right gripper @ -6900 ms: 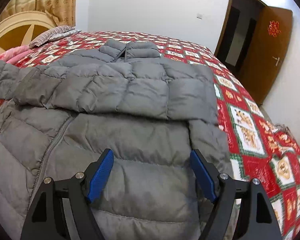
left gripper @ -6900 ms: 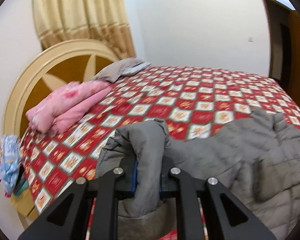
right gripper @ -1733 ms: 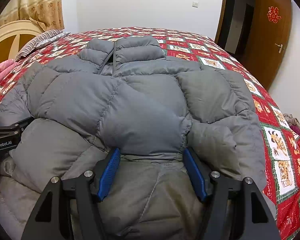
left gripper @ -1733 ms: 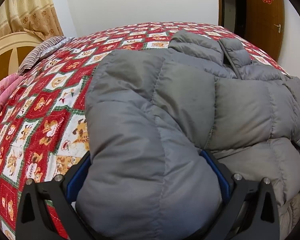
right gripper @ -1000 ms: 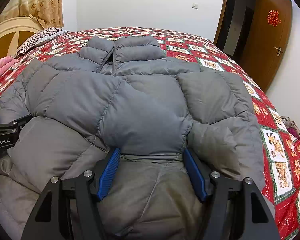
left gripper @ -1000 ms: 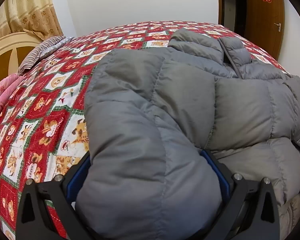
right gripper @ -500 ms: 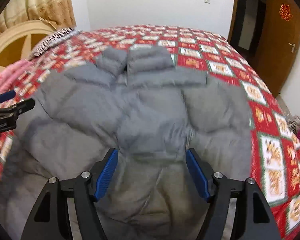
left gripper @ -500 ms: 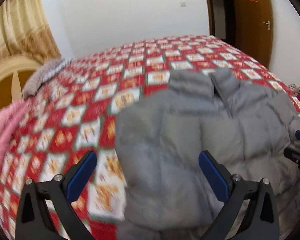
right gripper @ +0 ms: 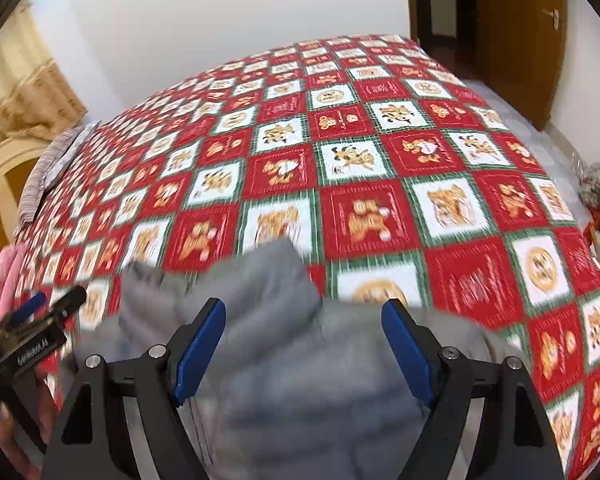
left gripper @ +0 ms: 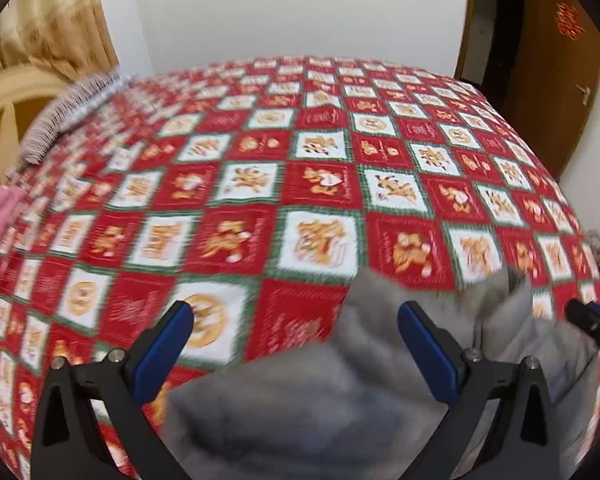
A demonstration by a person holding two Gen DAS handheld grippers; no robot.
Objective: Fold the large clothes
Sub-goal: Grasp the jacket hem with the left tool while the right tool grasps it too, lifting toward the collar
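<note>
Bed point(right gripper: 380, 128) under jacket point(right gripper: 300, 380) — left gripper point(left gripper: 296, 344) and right gripper point(right gripper: 304, 344) released, right's jaws just widening — puffy folds may spring apart.

The right gripper point(right gripper: 304, 344) stands with its 2 blue pads spread wide, its jaws having just been opening, above the blurred grey puffer jacket point(right gripper: 300, 380) without pressing it. The jacket lies on the red patchwork bedspread point(right gripper: 380, 160). The left gripper point(right gripper: 40, 312) shows at the left edge.

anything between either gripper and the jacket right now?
Nothing visible. The jacket lies on the bedspread just below the open left gripper and right gripper; neither holds it, frames blurred.
</note>
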